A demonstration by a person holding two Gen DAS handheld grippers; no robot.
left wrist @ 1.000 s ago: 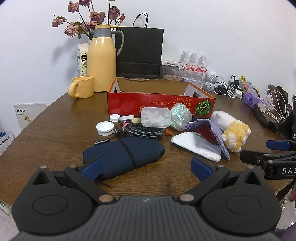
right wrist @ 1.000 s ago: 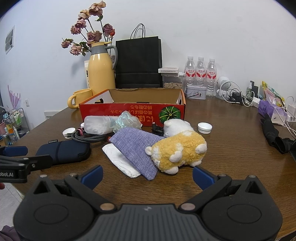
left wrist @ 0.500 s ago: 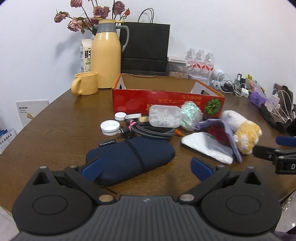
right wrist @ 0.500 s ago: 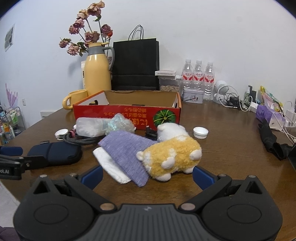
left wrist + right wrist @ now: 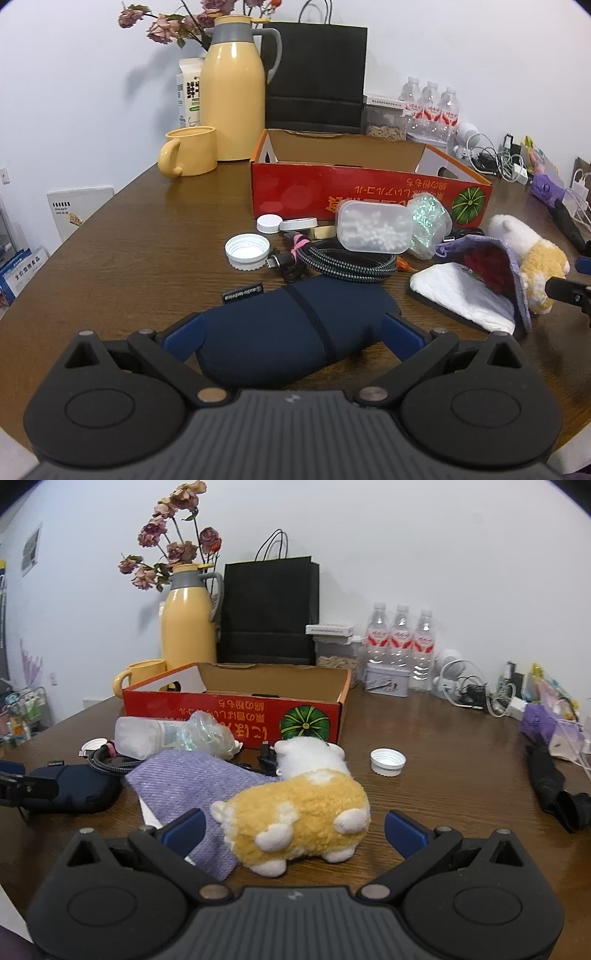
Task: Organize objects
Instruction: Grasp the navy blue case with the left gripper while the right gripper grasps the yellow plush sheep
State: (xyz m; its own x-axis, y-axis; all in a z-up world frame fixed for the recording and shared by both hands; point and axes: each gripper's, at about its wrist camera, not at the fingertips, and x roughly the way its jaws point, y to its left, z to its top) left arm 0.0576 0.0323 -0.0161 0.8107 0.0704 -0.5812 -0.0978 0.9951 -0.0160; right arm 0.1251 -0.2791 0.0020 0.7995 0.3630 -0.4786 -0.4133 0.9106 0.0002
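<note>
My left gripper (image 5: 291, 332) gapes wide around the dark navy fabric pouch (image 5: 295, 325), tagged "audio-technica". My right gripper (image 5: 295, 825) spreads wide around the yellow-and-white plush toy (image 5: 299, 812). The red cardboard box (image 5: 369, 192) stands far behind.

A: Navy pouch (image 5: 295, 325) — near end hidden under the left gripper (image 5: 291, 336) body; whether the pads touch it, cannot tell.

B: Right view: white cloth (image 5: 149, 818) mostly buried under the purple pouch (image 5: 192, 790), whose near corner sits behind a finger. Plush toy (image 5: 299, 812) — face turned away.

A: Box (image 5: 365, 184) floor out of sight behind its front wall. Flowers (image 5: 166, 22) cropped at the top edge.
</note>
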